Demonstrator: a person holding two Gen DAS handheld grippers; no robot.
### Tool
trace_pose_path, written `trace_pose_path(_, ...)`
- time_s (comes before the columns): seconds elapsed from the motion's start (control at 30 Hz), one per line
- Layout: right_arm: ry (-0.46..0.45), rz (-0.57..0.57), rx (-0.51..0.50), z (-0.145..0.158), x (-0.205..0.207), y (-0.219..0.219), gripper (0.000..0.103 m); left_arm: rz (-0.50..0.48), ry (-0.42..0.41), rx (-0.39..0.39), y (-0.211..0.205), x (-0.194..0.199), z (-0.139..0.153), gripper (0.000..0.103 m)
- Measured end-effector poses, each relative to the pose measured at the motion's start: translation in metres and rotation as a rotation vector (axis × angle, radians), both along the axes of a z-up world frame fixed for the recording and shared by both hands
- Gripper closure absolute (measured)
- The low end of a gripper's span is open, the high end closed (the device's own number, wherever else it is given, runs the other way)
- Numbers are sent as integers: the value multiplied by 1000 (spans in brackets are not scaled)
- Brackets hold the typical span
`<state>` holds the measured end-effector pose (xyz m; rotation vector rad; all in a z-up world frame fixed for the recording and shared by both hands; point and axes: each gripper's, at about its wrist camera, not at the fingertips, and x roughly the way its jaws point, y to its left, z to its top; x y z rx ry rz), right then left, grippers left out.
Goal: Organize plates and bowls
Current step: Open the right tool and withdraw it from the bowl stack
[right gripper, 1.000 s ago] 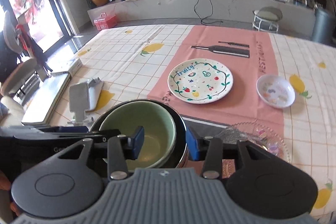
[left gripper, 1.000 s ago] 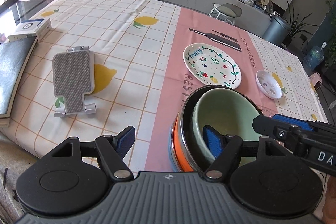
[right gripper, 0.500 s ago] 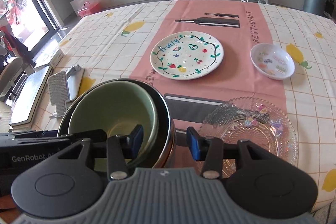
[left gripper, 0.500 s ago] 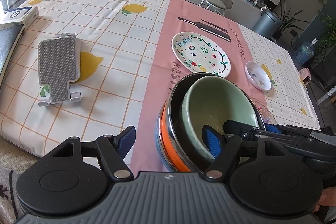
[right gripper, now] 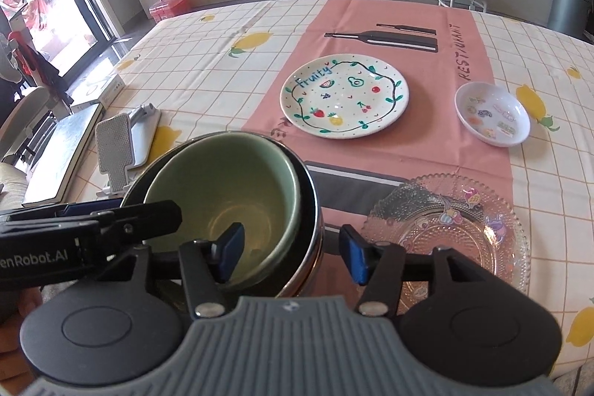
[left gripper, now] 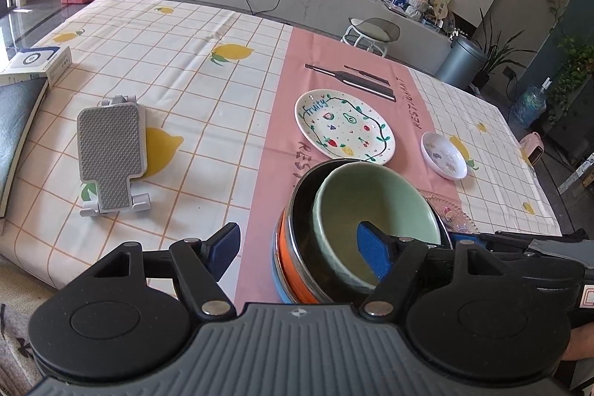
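Note:
A stack of bowls stands at the table's near edge: a green bowl nested in a dark steel-rimmed bowl, over an orange bowl and a blue one. My left gripper is open, its right finger inside the green bowl and its left finger outside the stack. My right gripper is open, straddling the stack's right wall, with one finger in the green bowl. A white "Fruity" plate, a small white dish and a clear glass plate lie beyond.
A grey phone stand lies to the left on the lemon tablecloth. A book and a white box sit at the left edge. A stool stands past the far edge.
Both grippers stay open around the bowl stack. The views shifted a little; the stack looks slightly farther and lower in the left wrist view.

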<state>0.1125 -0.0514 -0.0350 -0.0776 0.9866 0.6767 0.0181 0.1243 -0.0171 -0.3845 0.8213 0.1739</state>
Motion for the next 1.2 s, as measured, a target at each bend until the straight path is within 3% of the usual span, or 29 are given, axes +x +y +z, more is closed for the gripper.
trace_pose_path(0.23,-77,-17,11,16,-4,-7,38,-3,-67,95,-13,-7,15,19)
trace_pose_path(0.47,-148,-21,63,39,-9,-19,32,33,-136,237,-29,-18,39,19)
trace_pose_path(0.63,-162,-46,96,53,-8,-32,30,5,-155,278,-44,-20,55,18)
trace_pose_path(0.8,-251,-108,92,76,-5,-49,24,-33,-176,292,-59,-20,64,18)
trace_pose_path(0.93,-364,-185,34,91,-4,-62,17,-52,-175,315,-68,-15,70,18)
trace_pose_path(1.03,-345,-226,45,90,1,-78,17,-42,-171,310,-71,-12,74,18)
trace_pose_path(1.2,-307,-272,54,81,16,-108,17,-71,-150,232,-74,-3,78,18)
